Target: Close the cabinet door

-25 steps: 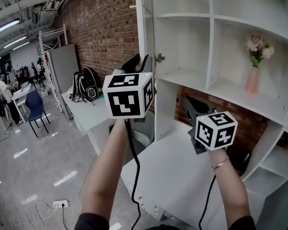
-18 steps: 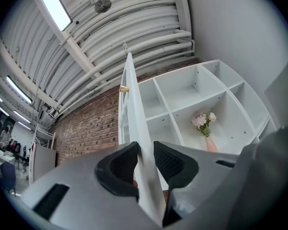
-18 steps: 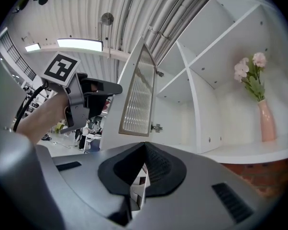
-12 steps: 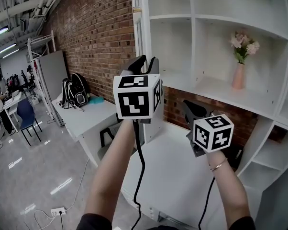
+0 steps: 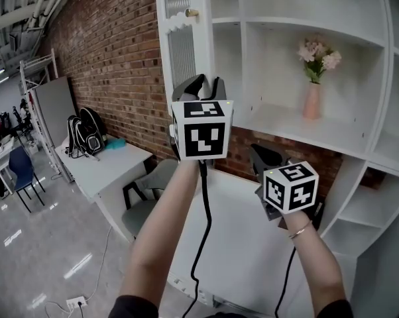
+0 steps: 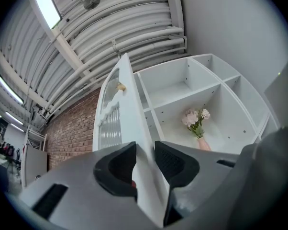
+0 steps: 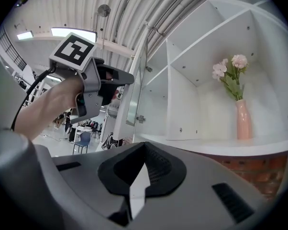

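Observation:
The white cabinet door (image 5: 183, 45), with a ribbed glass panel and a small brass knob (image 5: 193, 12), stands part way open at the left side of the white shelf unit (image 5: 305, 128). My left gripper (image 5: 201, 81) is raised at the door's free edge. In the left gripper view the door (image 6: 129, 114) runs edge-on between the jaws of that gripper (image 6: 146, 162). Those jaws have just been opening, and they now stand wide around the edge. My right gripper (image 5: 266, 152) hangs lower right over the white desk (image 5: 239, 244). Its jaw tips (image 7: 144, 150) meet with nothing held.
A pink vase of flowers (image 5: 311, 101) stands on the middle shelf. Left of the desk are a second white table (image 5: 113, 158), a grey chair (image 5: 150, 184) and a black backpack (image 5: 83, 134) against the brick wall. An open workshop floor lies at far left.
The door has swung to the right, towards the shelf unit, and my left gripper has gone right with it. The right gripper has shifted a little.

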Available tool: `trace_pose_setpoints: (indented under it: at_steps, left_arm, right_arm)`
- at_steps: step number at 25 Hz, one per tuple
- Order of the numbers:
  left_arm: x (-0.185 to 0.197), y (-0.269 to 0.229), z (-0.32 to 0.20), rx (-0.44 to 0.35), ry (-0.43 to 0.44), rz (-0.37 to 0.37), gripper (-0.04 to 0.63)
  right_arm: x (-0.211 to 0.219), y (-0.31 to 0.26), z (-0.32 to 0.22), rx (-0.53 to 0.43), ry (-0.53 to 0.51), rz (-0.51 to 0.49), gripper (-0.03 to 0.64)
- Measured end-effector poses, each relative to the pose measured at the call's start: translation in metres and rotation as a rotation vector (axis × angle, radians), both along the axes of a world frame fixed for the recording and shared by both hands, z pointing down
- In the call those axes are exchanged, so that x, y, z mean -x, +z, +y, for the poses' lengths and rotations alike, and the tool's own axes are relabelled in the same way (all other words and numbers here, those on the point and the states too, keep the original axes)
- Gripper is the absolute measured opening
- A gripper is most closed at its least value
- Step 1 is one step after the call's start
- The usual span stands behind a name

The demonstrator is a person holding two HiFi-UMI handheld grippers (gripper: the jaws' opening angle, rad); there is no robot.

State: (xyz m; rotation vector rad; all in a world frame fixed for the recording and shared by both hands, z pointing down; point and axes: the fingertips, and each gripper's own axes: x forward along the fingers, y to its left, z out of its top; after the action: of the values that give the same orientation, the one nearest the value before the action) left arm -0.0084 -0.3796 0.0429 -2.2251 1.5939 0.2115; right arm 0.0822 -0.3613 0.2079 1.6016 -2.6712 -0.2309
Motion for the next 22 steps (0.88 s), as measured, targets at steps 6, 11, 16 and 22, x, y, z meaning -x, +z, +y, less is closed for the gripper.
trace_pose_setpoints:
  at_steps: [6,11,16,22]
  left_arm:
    - [-0.019,0.001,-0.012,0.002,0.055,-0.002,0.123]
    - [-0.034,0.0,-0.024,0.016,0.127,-0.003,0.123]
    - [-0.045,0.0,-0.032,0.023,0.173,-0.006,0.123]
    - [-0.061,0.0,-0.047,0.025,0.193,-0.024,0.123]
  right_arm:
    - [-0.019,-0.002,-0.003,-0.006,0.039,0.002,0.002]
    - [-0.029,-0.001,-0.007,-0.006,0.061,-0.001,0.0]
    - [-0.035,0.002,-0.013,0.002,0.076,-0.001,0.002]
    - [-0.042,0.009,-0.024,0.016,0.084,-0.01,0.0]
